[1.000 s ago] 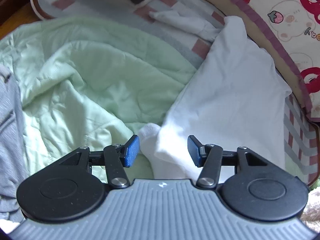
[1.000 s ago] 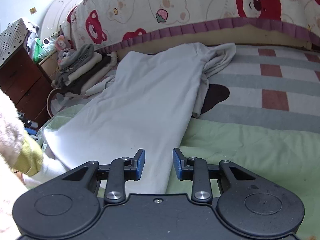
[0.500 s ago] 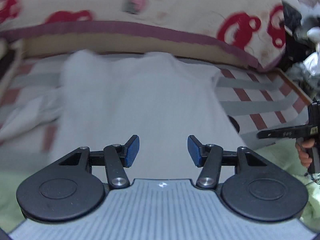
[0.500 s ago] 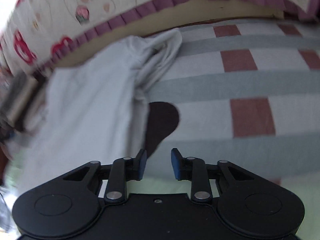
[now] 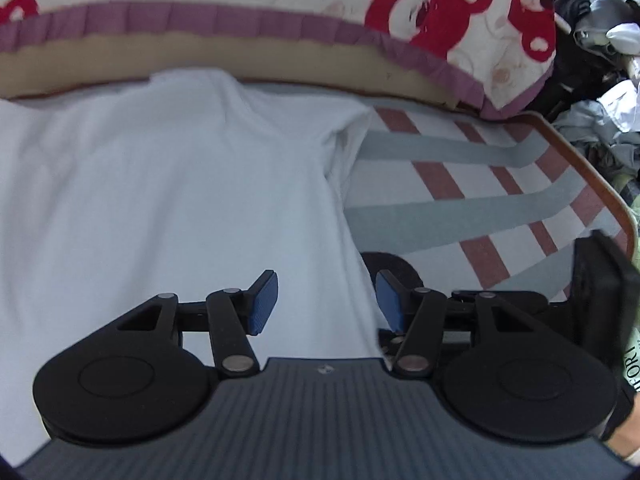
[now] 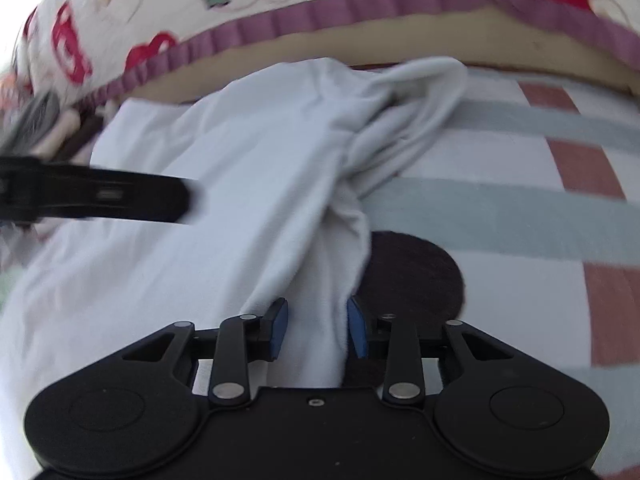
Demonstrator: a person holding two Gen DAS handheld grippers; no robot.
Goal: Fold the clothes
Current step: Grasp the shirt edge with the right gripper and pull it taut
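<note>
White garment (image 5: pixel 168 184) lies spread on the striped bed sheet (image 5: pixel 460 208), its top against the bear-print quilt (image 6: pixel 280 4). Right gripper (image 6: pixel 316 330) jaws apart, straddling a bunched fold at the garment's right edge. Left gripper (image 5: pixel 326 300) jaws wide apart above the same edge, gripping nothing.

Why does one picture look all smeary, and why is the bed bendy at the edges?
Right wrist view: motion blur smears the bear-print bedding and the left tool, while the right tool looks sharp. Left wrist view: softer blur on the white garment; the fisheye lens curves the bed's wooden edge.
</note>
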